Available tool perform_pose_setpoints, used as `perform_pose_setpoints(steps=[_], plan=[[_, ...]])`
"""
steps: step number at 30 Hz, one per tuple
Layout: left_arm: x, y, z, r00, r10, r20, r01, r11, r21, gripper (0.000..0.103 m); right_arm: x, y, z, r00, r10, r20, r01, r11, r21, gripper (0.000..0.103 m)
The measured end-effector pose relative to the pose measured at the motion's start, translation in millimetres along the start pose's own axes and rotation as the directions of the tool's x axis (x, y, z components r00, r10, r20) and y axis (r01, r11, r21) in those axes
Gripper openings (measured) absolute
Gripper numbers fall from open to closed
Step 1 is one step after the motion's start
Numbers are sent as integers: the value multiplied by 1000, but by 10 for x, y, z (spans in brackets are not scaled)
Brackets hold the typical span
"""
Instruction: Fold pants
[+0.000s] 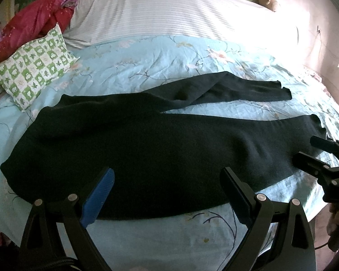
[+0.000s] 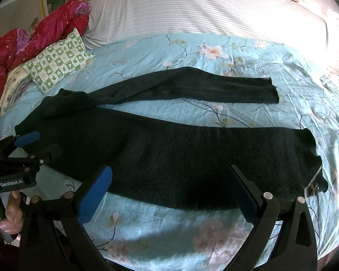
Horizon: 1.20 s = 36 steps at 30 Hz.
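Pants: the black pants (image 1: 147, 153) lie flat across the bed, straight ahead of both claws; waist end toward the left claw's side, the two legs running off toward the right claw's side.
Near leg: it (image 2: 192, 155) lies just in front of the right claw, its long edge running between the spread fingers.
Far leg: it (image 2: 192, 85) lies beyond the near leg, splayed away from it, so a wedge of floral sheet (image 2: 192, 113) shows between them. My guess is that the spread layout is meant to let one leg be laid over the other first.
Left claw: the left claw (image 1: 167, 189) is spread wide and grips nothing; it hovers over the near edge of the seat and waist part.
Right claw: the right claw (image 2: 169, 187) is also wide apart and empty, poised over the near leg's lower edge.
Edges: the near hem (image 2: 314, 169) ends to the right of the right claw, and the bed's edge falls away close behind it.
Room: bare sheet lies beyond the far leg, up to the striped bedding (image 1: 169, 11).
Clutter: a green checked pillow (image 1: 34, 72) and a red quilt (image 1: 34, 24) sit far left of the left claw, close to the waist corner, so a fold toward that side looks tighter.
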<state>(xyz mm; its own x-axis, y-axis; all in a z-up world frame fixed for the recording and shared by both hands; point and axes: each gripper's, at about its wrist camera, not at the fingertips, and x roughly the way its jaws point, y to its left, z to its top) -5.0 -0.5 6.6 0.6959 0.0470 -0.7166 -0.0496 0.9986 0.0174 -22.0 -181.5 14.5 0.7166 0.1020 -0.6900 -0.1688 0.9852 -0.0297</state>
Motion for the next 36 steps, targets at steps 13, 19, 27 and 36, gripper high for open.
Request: perform_pose_setpoints(steps=[13,19,27,36], plan=[[12,1,42,1000,1,-1,-1,1000,11,95,-4,-32,32,1000,8,0,-8,1000,6,100],[124,23,235,1000,-7,-16,7,1000,15,95,25,-190,188,1000,9,3,-10,999,49,100],[372,-33,651,999,-11,-41,14,998,62,95,97,-525,509,1000,18,18,-20,992,124,100],[829,-231,1209,993,-60,-98,76,984,162,95,204,-1037,920,1000,7,24,-11,983,186,100]])
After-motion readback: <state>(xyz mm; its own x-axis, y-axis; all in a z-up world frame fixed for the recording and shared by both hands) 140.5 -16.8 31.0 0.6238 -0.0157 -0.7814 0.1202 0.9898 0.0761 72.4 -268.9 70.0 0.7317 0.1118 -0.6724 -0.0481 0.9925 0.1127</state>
